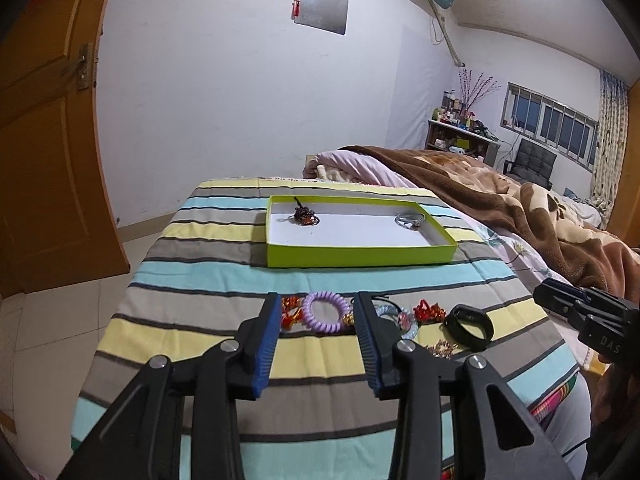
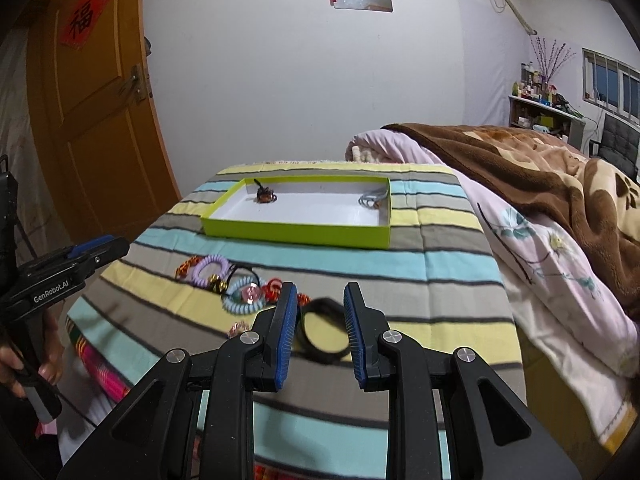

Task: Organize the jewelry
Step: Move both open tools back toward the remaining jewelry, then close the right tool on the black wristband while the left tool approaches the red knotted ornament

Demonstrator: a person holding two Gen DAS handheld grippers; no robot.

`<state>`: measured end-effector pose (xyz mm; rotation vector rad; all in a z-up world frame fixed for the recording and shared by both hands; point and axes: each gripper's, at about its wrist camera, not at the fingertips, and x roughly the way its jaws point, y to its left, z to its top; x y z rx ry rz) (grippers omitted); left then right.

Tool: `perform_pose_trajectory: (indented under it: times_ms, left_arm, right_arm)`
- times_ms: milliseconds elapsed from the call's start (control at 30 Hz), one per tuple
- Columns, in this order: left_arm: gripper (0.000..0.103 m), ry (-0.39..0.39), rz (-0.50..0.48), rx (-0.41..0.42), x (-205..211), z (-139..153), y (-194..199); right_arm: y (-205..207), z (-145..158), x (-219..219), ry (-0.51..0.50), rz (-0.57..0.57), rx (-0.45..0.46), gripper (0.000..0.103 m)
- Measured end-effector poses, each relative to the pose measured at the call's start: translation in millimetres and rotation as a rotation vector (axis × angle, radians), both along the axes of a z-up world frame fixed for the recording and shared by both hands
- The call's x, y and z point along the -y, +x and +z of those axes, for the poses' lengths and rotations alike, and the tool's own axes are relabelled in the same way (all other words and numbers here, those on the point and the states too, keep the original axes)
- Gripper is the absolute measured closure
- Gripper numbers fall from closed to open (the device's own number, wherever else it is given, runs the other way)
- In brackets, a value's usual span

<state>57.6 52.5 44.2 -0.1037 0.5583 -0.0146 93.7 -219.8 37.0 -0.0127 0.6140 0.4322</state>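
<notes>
A lime-green tray [image 1: 360, 257] [image 2: 296, 237] with a white floor sits at the far side of the striped cloth. It holds a dark beaded piece [image 1: 305, 216] [image 2: 265, 195] at its left and a silver bangle [image 1: 410, 220] [image 2: 372, 200] at its right. Nearer lie a purple spiral tie [image 1: 325, 312] [image 2: 212, 266], a pale blue spiral tie [image 2: 244, 298], red-gold ornaments [image 1: 428, 312] and a black band [image 1: 470, 326] [image 2: 322, 332]. My left gripper [image 1: 318, 300] [image 2: 118, 246] is open and empty above the purple tie. My right gripper [image 2: 321, 288] [image 1: 540, 294] is open over the black band, not touching it.
A bed with a brown blanket [image 1: 520, 208] and a pink floral quilt [image 2: 540, 264] adjoins the cloth-covered surface on the right. An orange wooden door [image 1: 44, 160] and tiled floor [image 1: 48, 320] are on the left. A hand [image 2: 24, 360] grips the left tool's handle.
</notes>
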Motion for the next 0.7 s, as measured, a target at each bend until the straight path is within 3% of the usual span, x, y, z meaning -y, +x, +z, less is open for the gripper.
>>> perform_pose_trajectory:
  times_ms: [300,700]
  left_arm:
    - [0.064,0.015,0.000,0.006,4,-3,-13]
    - [0.064,0.021,0.007,-0.024,4,-13,-2]
  right_arm:
    - [-8,-7,2,0.011,0.009,-0.022,0.078]
    - [0,-17,3,0.003,0.003,-0.051,0.078]
